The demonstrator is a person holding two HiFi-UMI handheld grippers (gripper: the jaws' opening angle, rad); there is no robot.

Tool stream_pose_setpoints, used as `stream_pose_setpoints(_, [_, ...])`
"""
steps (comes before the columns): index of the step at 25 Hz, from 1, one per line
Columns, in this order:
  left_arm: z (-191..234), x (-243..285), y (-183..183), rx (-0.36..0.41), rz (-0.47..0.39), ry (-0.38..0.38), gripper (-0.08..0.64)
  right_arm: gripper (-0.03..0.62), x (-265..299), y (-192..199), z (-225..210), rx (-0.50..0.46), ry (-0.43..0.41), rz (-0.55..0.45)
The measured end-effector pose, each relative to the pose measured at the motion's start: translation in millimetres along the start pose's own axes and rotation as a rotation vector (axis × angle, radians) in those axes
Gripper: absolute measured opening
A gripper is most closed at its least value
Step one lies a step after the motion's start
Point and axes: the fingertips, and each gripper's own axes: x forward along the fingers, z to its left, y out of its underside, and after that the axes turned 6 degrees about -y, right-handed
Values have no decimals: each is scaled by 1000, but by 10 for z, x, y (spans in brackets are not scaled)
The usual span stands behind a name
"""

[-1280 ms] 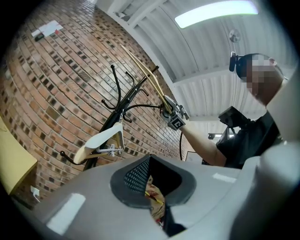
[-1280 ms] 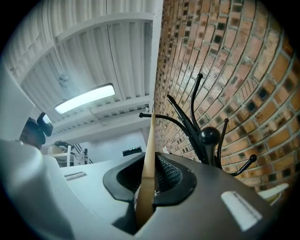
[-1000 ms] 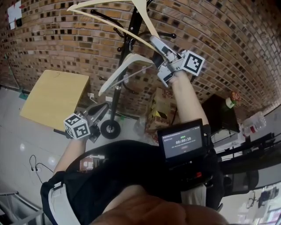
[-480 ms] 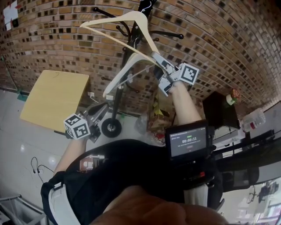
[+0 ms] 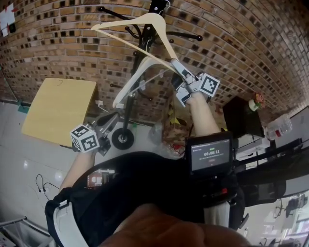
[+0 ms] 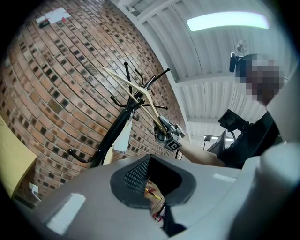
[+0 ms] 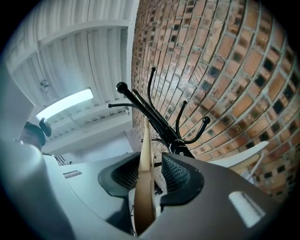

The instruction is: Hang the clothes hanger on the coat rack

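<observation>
A pale wooden hanger (image 5: 130,24) sits high at the black coat rack (image 5: 140,53), its hook (image 5: 161,4) by the rack's top; whether it rests on a peg I cannot tell. My right gripper (image 5: 176,72) is at the hanger's right arm. In the right gripper view that arm (image 7: 145,187) runs between the jaws, which are opening, with a gap at the right pad (image 7: 176,173). A second, cream hanger (image 5: 140,75) hangs lower on the rack. My left gripper (image 5: 106,125) stays low near the rack's base (image 5: 120,139), slightly open with nothing in it (image 6: 150,183).
A brick wall (image 5: 251,43) stands right behind the rack. A yellow table (image 5: 63,106) is to the left, a cardboard box with bags (image 5: 174,125) and a black cabinet (image 5: 239,120) to the right. A screen device (image 5: 210,154) rides on the right forearm.
My right gripper and the wooden hanger have come down, bringing the hook to the rack's top. The left gripper has stayed where it was.
</observation>
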Motion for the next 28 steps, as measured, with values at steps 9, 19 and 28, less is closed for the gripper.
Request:
stream_pose_setpoints(9, [-65, 122, 67, 3, 24, 32, -5, 203, -269, -39, -5, -59, 31, -26])
stream_pose_setpoints(19, [-107, 181, 128, -4, 38, 32, -3, 69, -209, 28, 141, -133, 11, 1])
stream_pose_setpoints(28, [-124, 221, 139, -3, 38, 33, -5, 75, -84, -85, 134, -147, 2, -11])
